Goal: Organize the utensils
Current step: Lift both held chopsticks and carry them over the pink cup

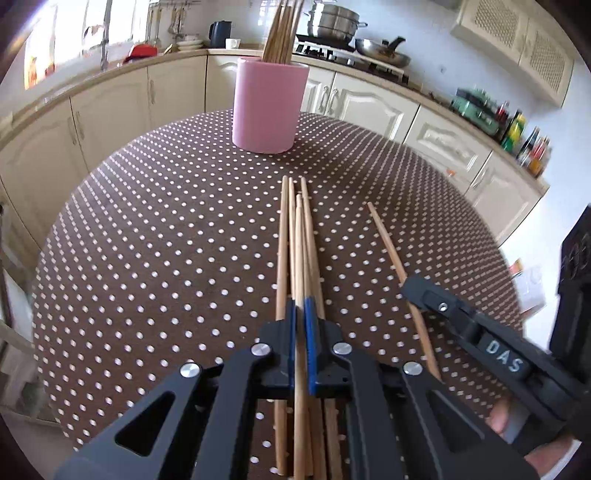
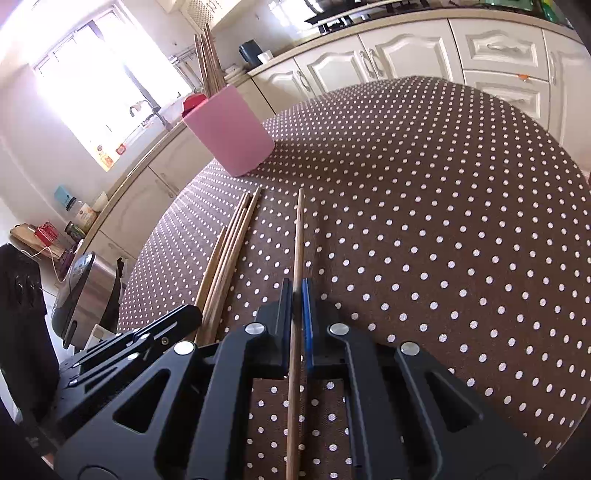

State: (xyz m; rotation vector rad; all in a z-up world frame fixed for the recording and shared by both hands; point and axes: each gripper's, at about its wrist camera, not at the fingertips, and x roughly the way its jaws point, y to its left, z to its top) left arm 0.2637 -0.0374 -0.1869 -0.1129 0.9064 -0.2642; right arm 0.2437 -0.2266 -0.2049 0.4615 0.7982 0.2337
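Observation:
A pink cup (image 1: pixel 267 107) with several wooden chopsticks upright in it stands at the far side of the dotted table; it also shows in the right wrist view (image 2: pixel 231 129). My left gripper (image 1: pixel 300 306) is shut on a chopstick (image 1: pixel 300 251) within a bundle of several chopsticks (image 1: pixel 284 229) lying on the table. My right gripper (image 2: pixel 297 291) is shut on a single chopstick (image 2: pixel 298 236) lying to the right of that bundle (image 2: pixel 229 247). The single chopstick (image 1: pixel 388 240) and the right gripper (image 1: pixel 417 288) also show in the left wrist view.
The round table has a brown cloth with white dots (image 1: pixel 166 221). Cream kitchen cabinets (image 1: pixel 110 107) and a counter curve behind it, with a stove, pots (image 1: pixel 334 20) and bottles (image 1: pixel 528 140). A rice cooker (image 2: pixel 83 291) stands left of the table.

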